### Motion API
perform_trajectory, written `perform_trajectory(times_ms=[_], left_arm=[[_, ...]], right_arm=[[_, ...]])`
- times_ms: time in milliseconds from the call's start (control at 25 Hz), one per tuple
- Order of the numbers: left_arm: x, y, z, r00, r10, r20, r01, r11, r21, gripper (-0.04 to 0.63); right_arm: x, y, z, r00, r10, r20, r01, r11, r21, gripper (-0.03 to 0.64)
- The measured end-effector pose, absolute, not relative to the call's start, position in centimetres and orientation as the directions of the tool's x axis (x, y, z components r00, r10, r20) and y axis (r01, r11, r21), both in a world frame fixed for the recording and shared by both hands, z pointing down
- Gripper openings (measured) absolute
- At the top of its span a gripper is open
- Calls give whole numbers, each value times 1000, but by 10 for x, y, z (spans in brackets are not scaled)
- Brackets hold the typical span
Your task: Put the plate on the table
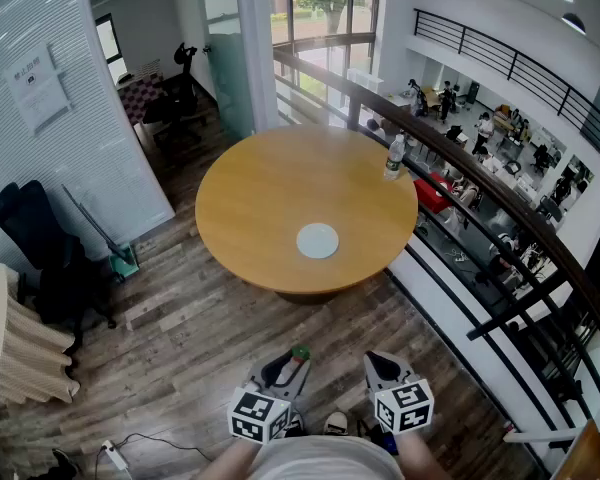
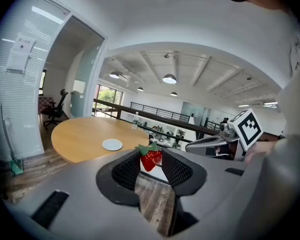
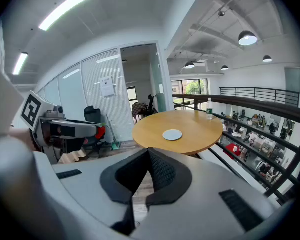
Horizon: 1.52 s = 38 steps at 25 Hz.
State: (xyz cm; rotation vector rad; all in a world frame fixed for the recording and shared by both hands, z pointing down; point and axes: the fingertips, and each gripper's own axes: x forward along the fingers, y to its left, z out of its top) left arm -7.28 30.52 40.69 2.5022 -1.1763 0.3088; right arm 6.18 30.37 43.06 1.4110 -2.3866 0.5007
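A round wooden table stands on a plank floor beside a railing. The plate, small, round, flat and pale grey-blue, lies on it near the front edge. The left tool clamps a red strawberry. The right tool is closed on nothing.

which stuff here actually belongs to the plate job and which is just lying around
Job:
plate, already on the table

Lying about:
water bottle at the table's edge
strawberry gripped in the left tool
office chair
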Motion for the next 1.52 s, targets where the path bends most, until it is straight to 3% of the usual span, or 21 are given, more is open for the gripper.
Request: perform_trajectory(times_ms=[960, 1520], left_arm=[[-149, 283, 414, 624, -700, 348, -780, -583, 227, 147], [-123, 141, 408, 588, -726, 356, -806, -561, 186, 147]], right_arm=[[13, 283, 438, -423, -797, 431, -904, 408, -132, 20], [40, 123, 432, -478, -766, 430, -870, 479, -116, 20]])
